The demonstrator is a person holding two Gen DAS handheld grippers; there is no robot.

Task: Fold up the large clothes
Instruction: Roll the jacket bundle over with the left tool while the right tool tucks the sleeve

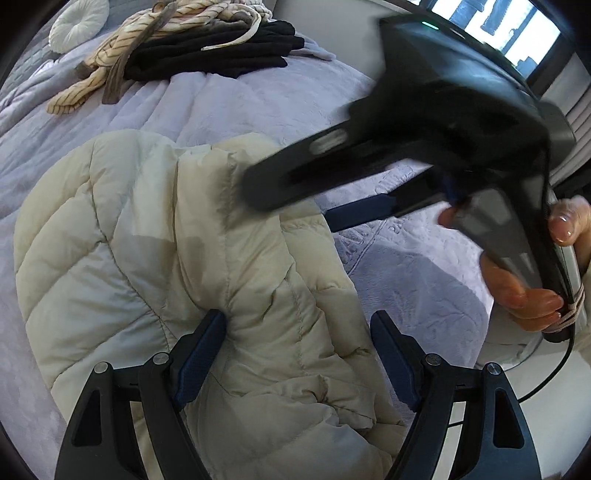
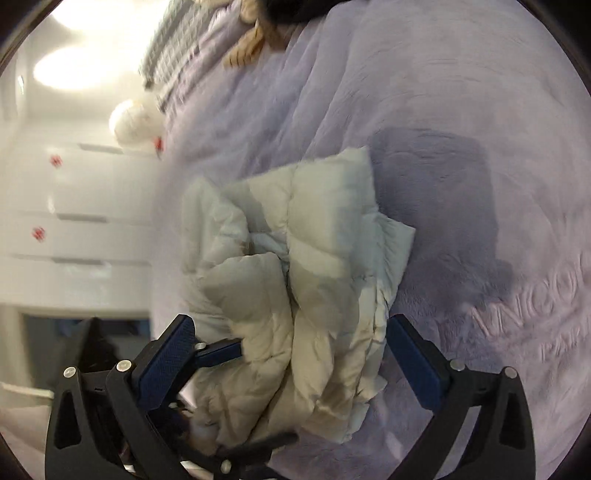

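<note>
Left wrist view: left gripper (image 1: 297, 354) spread wide, fingers (image 1: 205, 347) either side of a fold of the cream jacket (image 1: 166, 258), pinching nothing. Jacket bunched on the lilac blanket (image 1: 258, 99), quilted panels facing up. Right gripper (image 1: 299, 201) blurred, reaching in from the right above the jacket's far edge, jaws apart, gripped by a hand (image 1: 532, 295) at the frame's right side. Farther back on the blanket, a pile of black clothes (image 1: 221, 55) with a striped garment (image 1: 110, 66) draped over and beside it; a round white cushion (image 1: 77, 22) at top left.

Right wrist view: right gripper (image 2: 291, 350) spread, empty, jacket (image 2: 314, 258) lying folded in a thick bundle between and beyond its fingers (image 2: 413, 354). Left gripper's blue finger (image 2: 218, 354) against the jacket's near left edge. Blanket (image 2: 443, 110) beneath, with raised lettering at right. White cabinets (image 2: 74, 206) at left.
</note>
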